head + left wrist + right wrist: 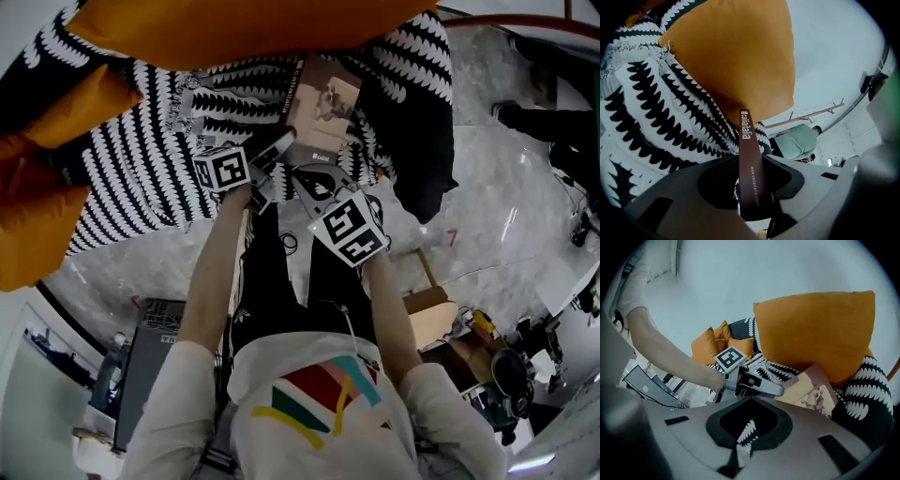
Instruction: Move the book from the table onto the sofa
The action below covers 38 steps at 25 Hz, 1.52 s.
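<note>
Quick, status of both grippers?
Left gripper: closed on the book, by its spine.
Right gripper: jaws slightly apart, holding nothing.

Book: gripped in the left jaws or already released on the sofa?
Gripped. The left gripper has its jaws clamped on the book at its brown spine, near the patterned throw; contact with it cannot be told.

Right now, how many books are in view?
1: the book, clamped by its spine in the left gripper, over the patterned sofa cover, just below an orange cushion. Others could be hidden behind cushions.
</note>
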Available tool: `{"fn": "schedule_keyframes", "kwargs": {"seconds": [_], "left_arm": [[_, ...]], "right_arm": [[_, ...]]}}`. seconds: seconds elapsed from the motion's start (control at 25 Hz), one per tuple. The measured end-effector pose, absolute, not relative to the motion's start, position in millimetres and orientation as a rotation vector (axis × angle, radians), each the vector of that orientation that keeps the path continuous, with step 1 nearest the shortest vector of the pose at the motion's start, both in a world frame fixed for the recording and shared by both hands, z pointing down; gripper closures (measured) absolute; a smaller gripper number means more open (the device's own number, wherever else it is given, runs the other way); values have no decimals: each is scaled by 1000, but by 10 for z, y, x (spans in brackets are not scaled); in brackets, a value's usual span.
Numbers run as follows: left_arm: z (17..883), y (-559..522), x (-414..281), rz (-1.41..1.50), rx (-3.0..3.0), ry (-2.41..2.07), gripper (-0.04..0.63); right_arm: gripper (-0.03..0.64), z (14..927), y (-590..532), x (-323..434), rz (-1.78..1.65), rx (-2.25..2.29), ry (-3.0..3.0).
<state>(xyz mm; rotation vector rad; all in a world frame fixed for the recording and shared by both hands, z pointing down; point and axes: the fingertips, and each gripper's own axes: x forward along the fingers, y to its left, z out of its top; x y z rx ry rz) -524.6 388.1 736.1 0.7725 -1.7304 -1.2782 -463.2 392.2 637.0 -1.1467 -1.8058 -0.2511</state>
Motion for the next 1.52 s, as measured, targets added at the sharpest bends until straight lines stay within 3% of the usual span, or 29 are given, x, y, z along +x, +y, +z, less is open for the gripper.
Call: {"fn": "schedule_keyframes", "kwargs": {"seconds": [0.24, 0.48, 0.6, 1.2, 1.24, 1.36, 1.52], "left_arm": [[7781, 4162, -5231, -1116, 579, -1851, 430], [7630, 4322, -5376, -689, 527, -2063, 229], [7345, 4526, -5532, -549, 455, -2220, 173], [5486, 4361, -5730, -416, 718, -2418, 175], [5300, 4356, -5744, -397, 735, -2453, 203], [4682, 4327, -5681, -253, 720, -2595, 422], [3785, 4346, -5674, 94, 601, -2828, 568]], "right_arm": [[606, 6426, 4017, -4545, -227, -1148, -1794], [606, 6265, 4036, -4574, -228, -1151, -1807], [606, 6134, 4074, -4625, -234, -1153, -1830], [606, 4881, 3962, -5297, -319, -1102, -2131], [606, 4767, 3938, -5328, -303, -1089, -2158], [606, 4355, 3854, -5285, -287, -1093, -2213], [606, 3828, 3756, -5404, -339, -1043, -2350]]}}
